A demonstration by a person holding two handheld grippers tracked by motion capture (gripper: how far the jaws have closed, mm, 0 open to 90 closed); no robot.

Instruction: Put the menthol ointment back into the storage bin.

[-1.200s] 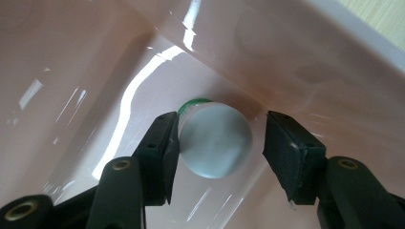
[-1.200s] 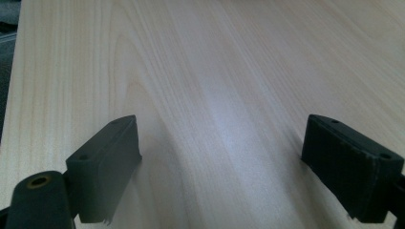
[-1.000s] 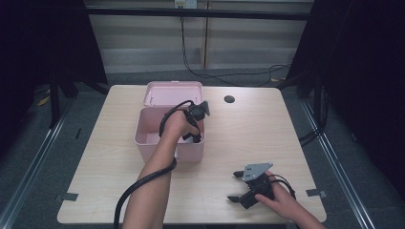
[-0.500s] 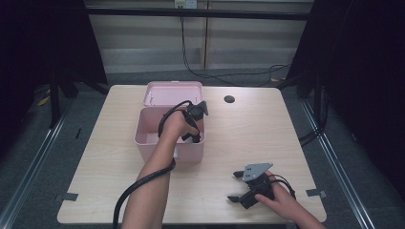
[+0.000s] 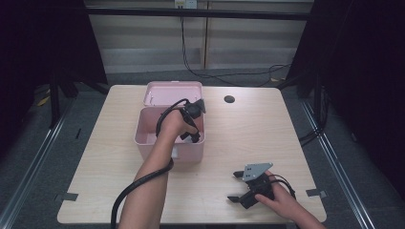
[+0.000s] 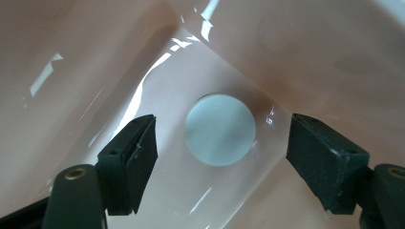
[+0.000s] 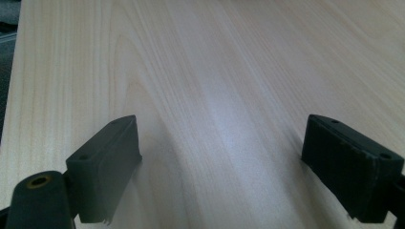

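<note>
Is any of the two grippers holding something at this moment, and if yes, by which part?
Nothing is held. The left gripper hangs open inside the pink box, its fingers either side of a pale disc without touching it. The right gripper is open over the table.

Open pink box [image 5: 168,138], pale disc [image 6: 220,129] inside

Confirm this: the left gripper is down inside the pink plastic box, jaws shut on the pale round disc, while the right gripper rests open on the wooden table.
Not quite. The left gripper is inside the pink plastic box, but the left gripper view shows its jaws open, standing apart on either side of the pale round disc without touching it. The right gripper is open over the wooden table.
</note>
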